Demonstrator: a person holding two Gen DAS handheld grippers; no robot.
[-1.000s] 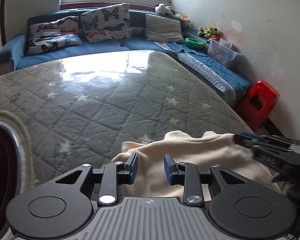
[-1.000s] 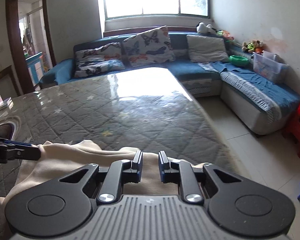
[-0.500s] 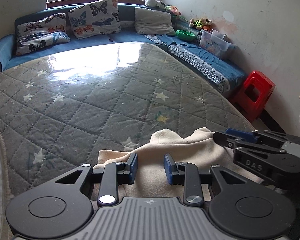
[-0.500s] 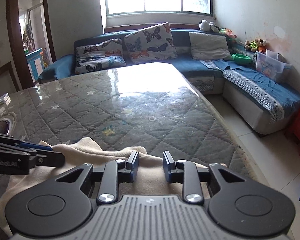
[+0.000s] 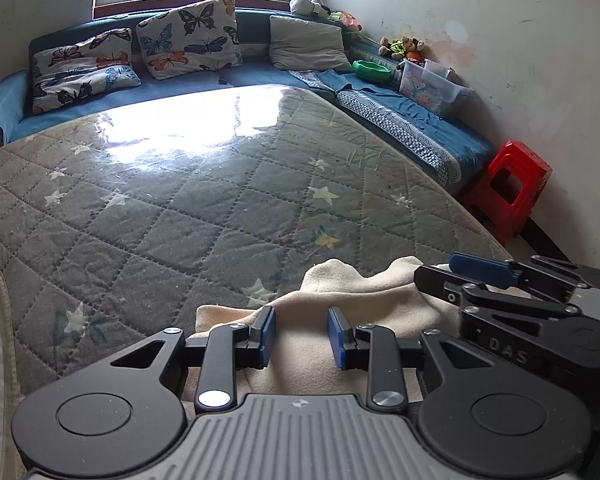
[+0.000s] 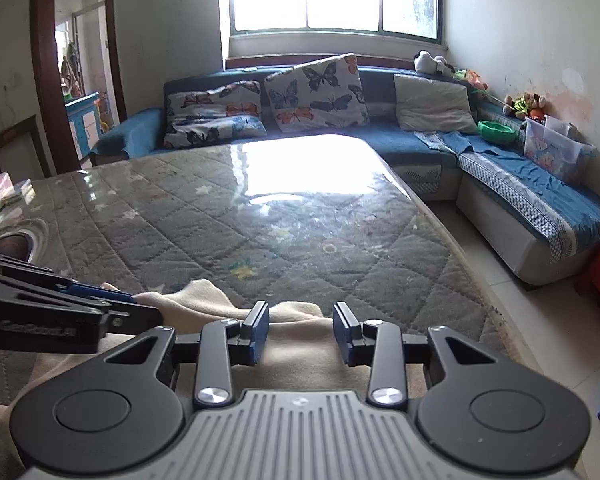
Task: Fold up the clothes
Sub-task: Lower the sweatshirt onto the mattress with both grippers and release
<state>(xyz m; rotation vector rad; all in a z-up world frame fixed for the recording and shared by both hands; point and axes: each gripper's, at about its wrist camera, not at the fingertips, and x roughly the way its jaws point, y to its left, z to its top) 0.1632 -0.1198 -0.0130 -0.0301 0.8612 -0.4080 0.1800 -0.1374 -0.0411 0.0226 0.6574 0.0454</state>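
Note:
A cream garment (image 5: pixel 352 300) lies bunched at the near edge of the grey quilted table cover (image 5: pixel 204 208); it also shows in the right wrist view (image 6: pixel 220 312). My left gripper (image 5: pixel 301 337) is open just above the cloth, which passes under the gap between its jaws. My right gripper (image 6: pixel 301 331) is open wider, also over the cloth. The right gripper shows at the right of the left wrist view (image 5: pixel 484 280), and the left gripper at the left of the right wrist view (image 6: pixel 100 304).
A blue corner sofa (image 6: pixel 420 148) with butterfly cushions (image 6: pixel 316 92) runs behind and right of the table. A red stool (image 5: pixel 508 188) stands at the right. A clear bin (image 5: pixel 432 84) and green bowl (image 5: pixel 370 69) sit on the sofa. A round dark object (image 6: pixel 12 244) lies left.
Both grippers have drawn closer together over the garment. The right gripper's jaws have opened from nearly shut to wide. The left jaws' gap looks the same.

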